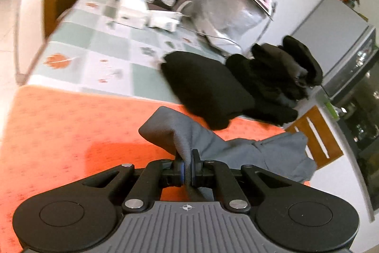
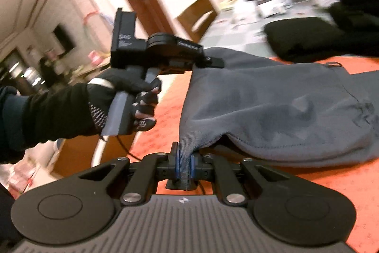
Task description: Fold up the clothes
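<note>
- Clamping a pinch of grey woven cloth, the left gripper (image 1: 187,164) has its blue-padded fingers closed tight on an edge of the grey twill garment (image 1: 239,148).
- The right gripper (image 2: 183,166) is likewise pressed together on a fold of the same garment (image 2: 272,98), near its hemmed edge.
- The garment hangs between the two tongs and drapes away from them onto the orange patterned cloth (image 1: 71,129) on the table; its bulk lies to the far right of both grips.
- Seen from the right wrist, the left gripper (image 2: 213,62), carried by a black-gloved hand (image 2: 125,101), holds the far left corner, so the held edge runs near to far between the tongs.
- My reading: the coming fold depends on carrying this stretched edge rightward over the body of the garment.
- A folded black garment (image 1: 206,87) and a heap of dark clothes (image 1: 279,77) sit farther off.
- Blur hides what kind of garment it is, and its far end is cut off.
</note>
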A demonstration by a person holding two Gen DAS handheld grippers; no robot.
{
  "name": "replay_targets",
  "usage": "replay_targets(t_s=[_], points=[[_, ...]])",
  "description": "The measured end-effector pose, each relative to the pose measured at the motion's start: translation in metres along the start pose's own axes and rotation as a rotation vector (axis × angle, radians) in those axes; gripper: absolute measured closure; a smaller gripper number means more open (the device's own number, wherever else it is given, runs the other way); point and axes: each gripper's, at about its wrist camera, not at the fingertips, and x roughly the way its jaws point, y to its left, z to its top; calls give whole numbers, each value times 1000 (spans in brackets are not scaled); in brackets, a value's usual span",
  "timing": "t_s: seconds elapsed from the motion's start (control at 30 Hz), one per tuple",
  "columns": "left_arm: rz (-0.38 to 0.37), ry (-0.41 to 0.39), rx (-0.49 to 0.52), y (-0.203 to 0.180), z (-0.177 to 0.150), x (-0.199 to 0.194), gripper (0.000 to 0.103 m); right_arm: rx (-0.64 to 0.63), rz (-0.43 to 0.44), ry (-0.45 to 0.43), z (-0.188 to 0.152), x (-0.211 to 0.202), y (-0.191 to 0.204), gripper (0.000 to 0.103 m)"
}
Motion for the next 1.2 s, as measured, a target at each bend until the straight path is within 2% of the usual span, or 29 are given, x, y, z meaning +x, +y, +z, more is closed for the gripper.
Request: replay_targets(t_s=[0.1, 0.17, 0.3, 0.43, 0.57, 0.63, 0.77, 0.83, 1.0, 1.2], points=[[43, -2, -46, 21, -6, -16, 92, -49, 46, 42, -4, 8, 21, 86], [87, -3, -71, 32, -10, -25, 86, -80, 76, 88, -9, 12, 34, 75], [120, -49, -75, 37, -20, -53, 69, -133, 114, 108, -14, 3, 49, 73], [125, -79, -41, 23, -31, -75, 58, -151, 77, 72, -9, -18, 40, 71], [125, -84, 8, -7, -45, -81, 52, -127, 35, 42, -2, -40, 5, 70], [121, -92, 25, -24, -54, -82, 45, -111, 9, 27, 4, -48, -19, 69], [126, -115, 7, -57, -72, -75, 43, -92, -29, 17, 5, -73, -66, 66], [130, -127, -6, -73, -81, -70, 38, -92, -46, 19, 5, -85, -93, 66], [170, -153, -20, -123, -101, -52, 33, -109, -78, 34, 8, -117, -165, 65], [196, -158, -17, -180, -129, -26, 29, -120, -126, 8, 18, -149, -262, 64]])
